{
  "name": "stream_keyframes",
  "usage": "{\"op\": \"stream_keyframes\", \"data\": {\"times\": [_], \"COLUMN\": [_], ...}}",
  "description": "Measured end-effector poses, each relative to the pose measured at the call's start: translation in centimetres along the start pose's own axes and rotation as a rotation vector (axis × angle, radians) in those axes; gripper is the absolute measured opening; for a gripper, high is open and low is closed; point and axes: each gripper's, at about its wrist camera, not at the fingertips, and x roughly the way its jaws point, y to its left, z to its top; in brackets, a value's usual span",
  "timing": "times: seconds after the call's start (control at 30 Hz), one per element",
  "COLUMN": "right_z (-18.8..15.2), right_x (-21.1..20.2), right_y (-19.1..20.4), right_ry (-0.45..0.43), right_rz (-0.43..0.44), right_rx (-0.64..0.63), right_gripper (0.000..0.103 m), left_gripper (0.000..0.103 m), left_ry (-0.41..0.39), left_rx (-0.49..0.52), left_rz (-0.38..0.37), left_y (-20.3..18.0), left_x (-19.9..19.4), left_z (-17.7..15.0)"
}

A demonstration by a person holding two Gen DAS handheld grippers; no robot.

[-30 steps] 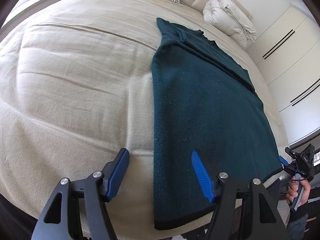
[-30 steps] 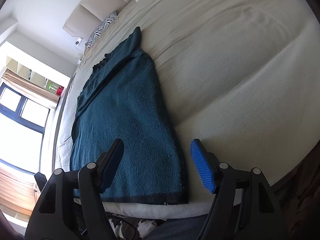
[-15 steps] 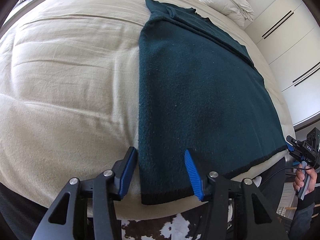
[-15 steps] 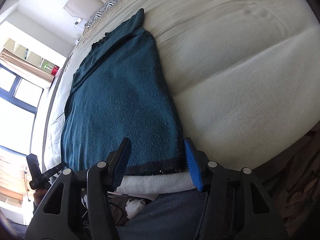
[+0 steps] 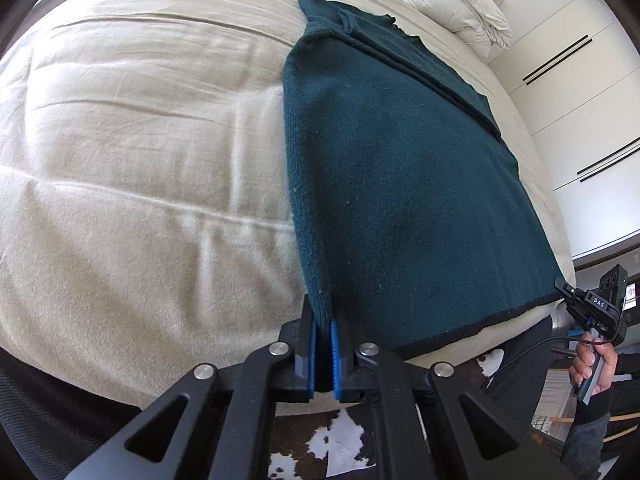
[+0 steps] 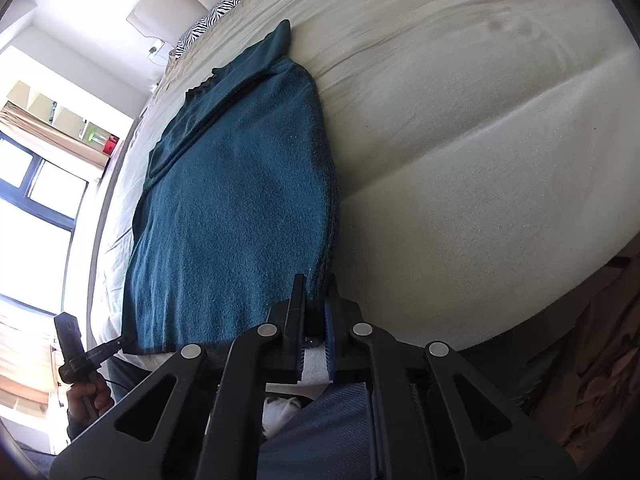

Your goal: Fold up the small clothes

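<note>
Both my claws have just closed: left claw (image 5: pixel 323 330) and right claw (image 6: pixel 316 300) each pinch a near hem corner of the sweater (image 5: pixel 400 184), which stretches lengthwise away toward the upper frame.

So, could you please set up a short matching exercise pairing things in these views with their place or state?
Things:
1. left tool
2. right tool
3. white duvet
4. zebra pillow

Place or state:
A. bundled at the head of the bed
B. shut on the sweater's near left corner
C. lying by the headboard
D. shut on the sweater's near right corner

Pairs: 1-B, 2-D, 3-A, 4-C.
</note>
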Motion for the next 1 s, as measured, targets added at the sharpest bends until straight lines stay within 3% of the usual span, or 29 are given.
{"op": "stream_keyframes", "data": {"times": [0.2, 0.4, 0.63, 1.0], "right_z": [1.4, 4.9, 9.9, 18.1], "right_x": [-1.8, -2.0, -1.4, 2.4], "right_y": [2.1, 5.0, 8.0, 10.0], "right_ry": [-0.046, -0.103, -0.162, -0.201], "right_rz": [0.105, 0.203, 0.258, 0.253], "right_rx": [0.006, 0.014, 0.011, 0.019], "right_gripper": [0.006, 0.006, 0.006, 0.006], "left_gripper": [0.006, 0.006, 0.006, 0.006], "left_ry": [-0.072, -0.144, -0.214, -0.277], "left_rx": [-0.074, -0.138, -0.162, -0.196], "left_rz": [-0.169, -0.297, -0.358, -0.395], "left_y": [0.5, 0.3, -0.4, -0.4], "left_x": [-3.0, -4.5, -5.1, -3.5], "left_z": [1.9, 5.7, 10.0, 18.1]}}
